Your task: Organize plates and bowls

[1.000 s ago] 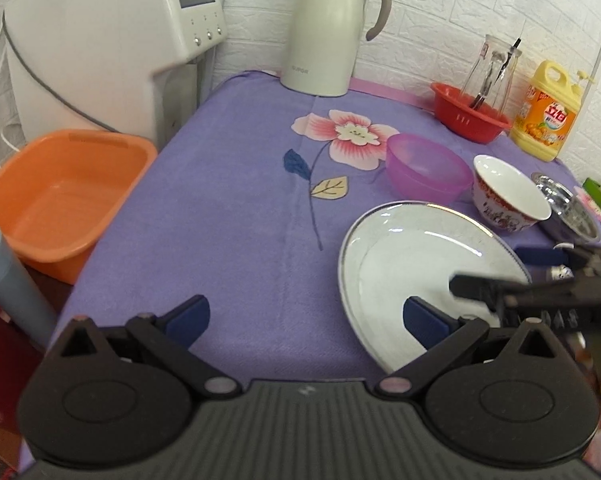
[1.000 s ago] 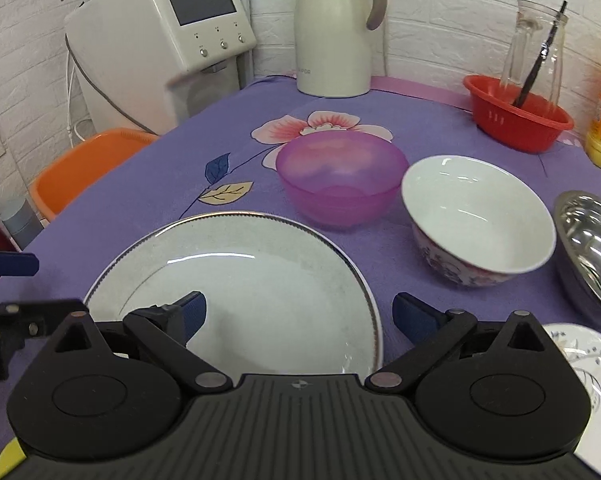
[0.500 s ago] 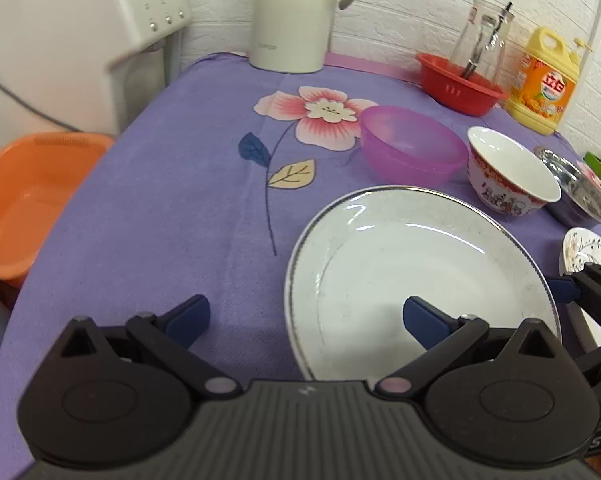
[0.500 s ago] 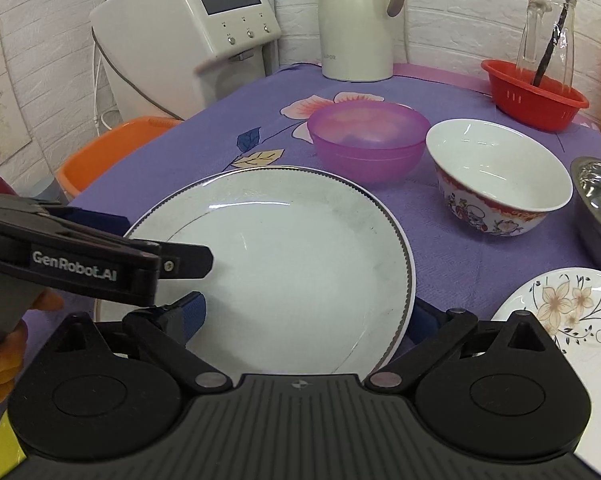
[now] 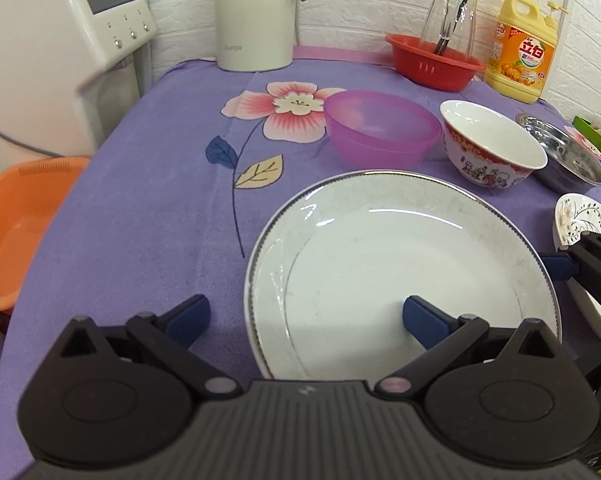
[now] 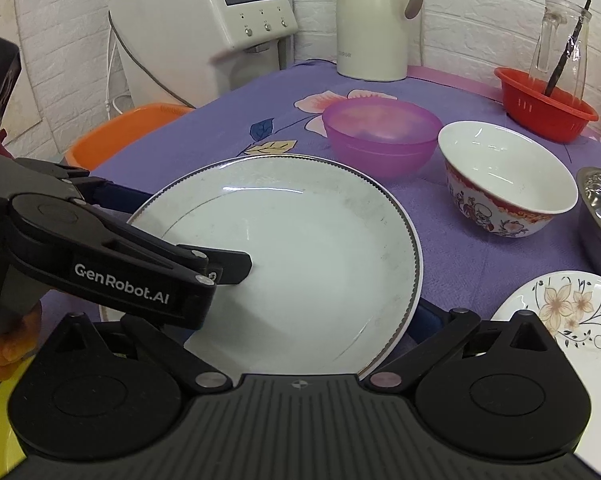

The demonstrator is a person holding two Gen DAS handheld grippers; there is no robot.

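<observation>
White large plate (image 5: 400, 264) sits near-centre on the purple-cloth desk (image 5: 160, 208). Left hand-held gripper (image 5: 304, 314), marked "GenRobot.AI", is spread wide across the plate's left rim. Right hand-held gripper (image 6: 256, 320) is wide at its near edge. Far kettle (image 5: 256, 16) reads "SUPOR"; the yellow bottle's (image 5: 524, 48) label is too small to read.

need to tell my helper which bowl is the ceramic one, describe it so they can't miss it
On the purple flowered tablecloth, look just behind the big white plate. Three bowls sit in a row there; the ceramic bowl is the middle one, between the pink plastic bowl and the steel bowl. Only it is white inside with a red patterned outside.
</observation>
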